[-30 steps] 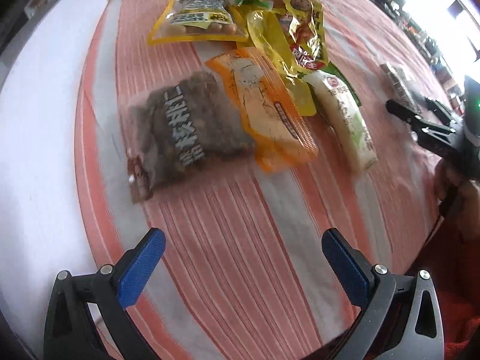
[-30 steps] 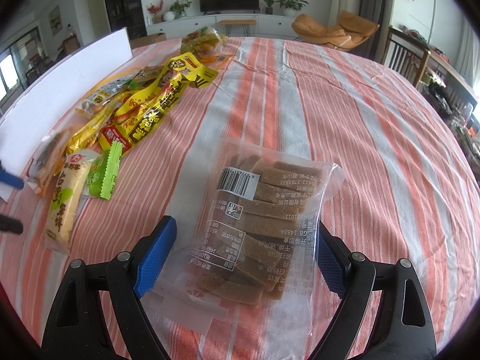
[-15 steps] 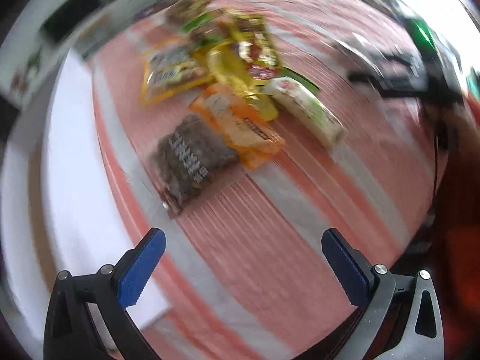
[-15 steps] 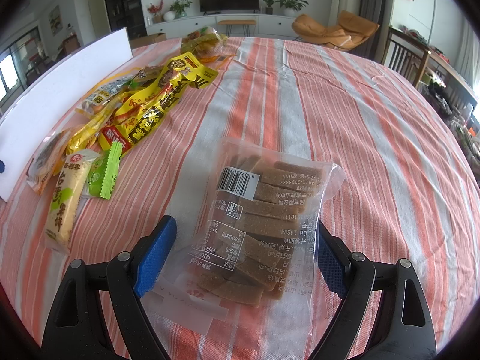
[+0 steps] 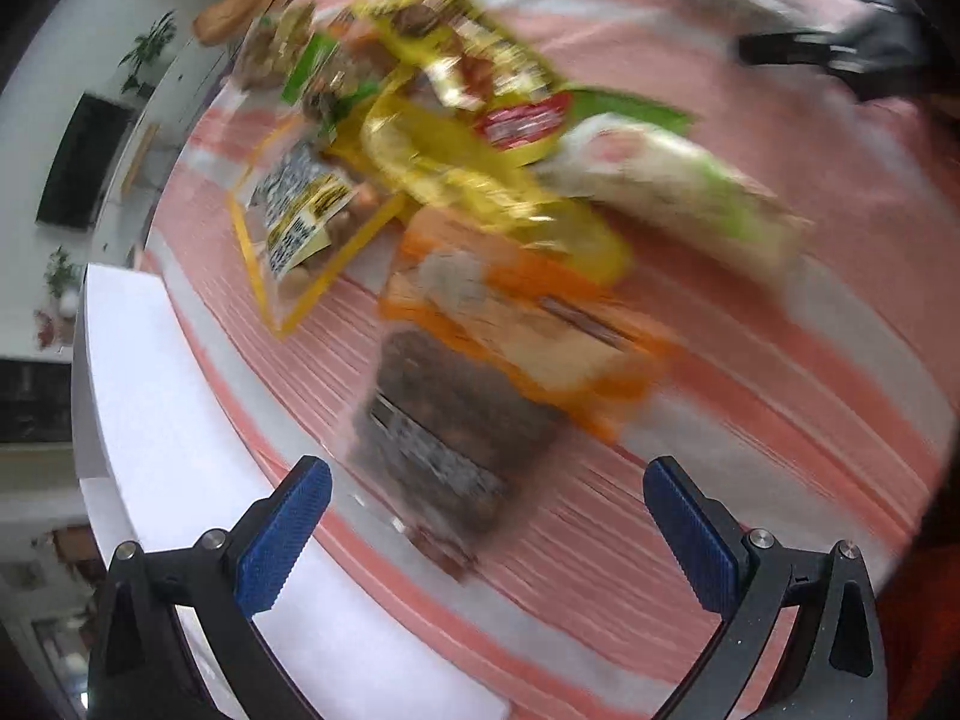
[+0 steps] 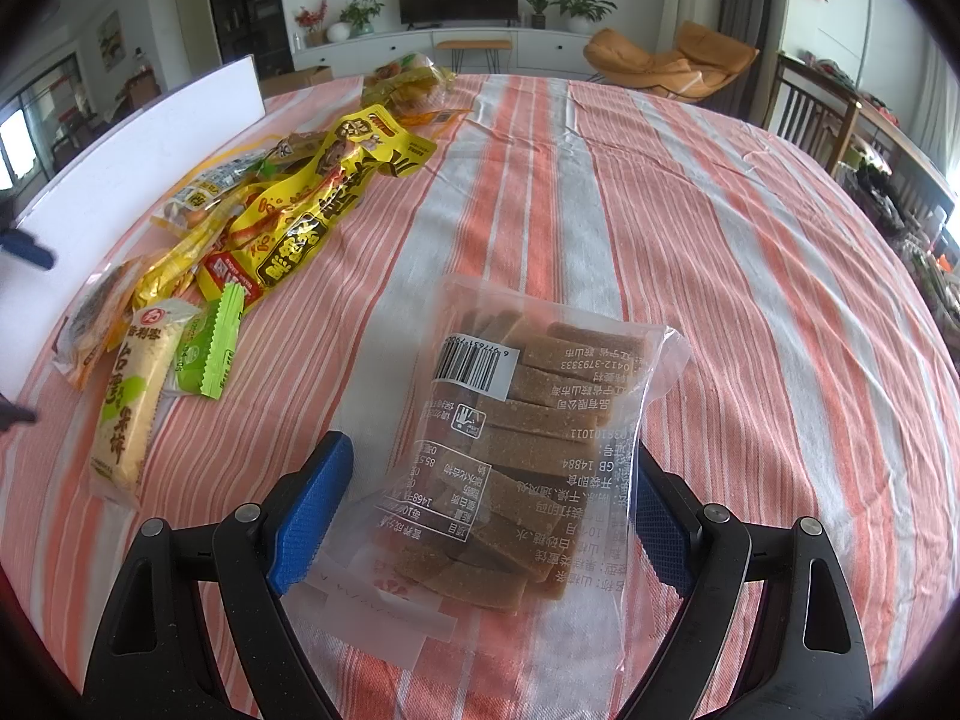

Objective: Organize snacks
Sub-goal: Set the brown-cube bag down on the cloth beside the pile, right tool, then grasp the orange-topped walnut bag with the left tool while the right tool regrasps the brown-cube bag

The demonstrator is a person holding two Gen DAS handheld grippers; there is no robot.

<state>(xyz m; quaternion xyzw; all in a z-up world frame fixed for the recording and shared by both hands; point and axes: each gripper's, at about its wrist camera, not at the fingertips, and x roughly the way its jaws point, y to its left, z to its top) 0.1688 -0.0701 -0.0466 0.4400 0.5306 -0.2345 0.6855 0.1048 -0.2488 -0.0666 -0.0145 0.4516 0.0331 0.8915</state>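
- Right wrist view: right gripper spread wide, straddling the clear bag of brown fruit strips on the striped tablecloth.
- Left gripper gapes empty; dark snack packet, blurred, probably nuts, lies just ahead.

Two wrist fisheyes, low over striped table.
Left: blurred, close, facing snack pile from white board side. Right: sharp, facing TV wall, same pile at left.
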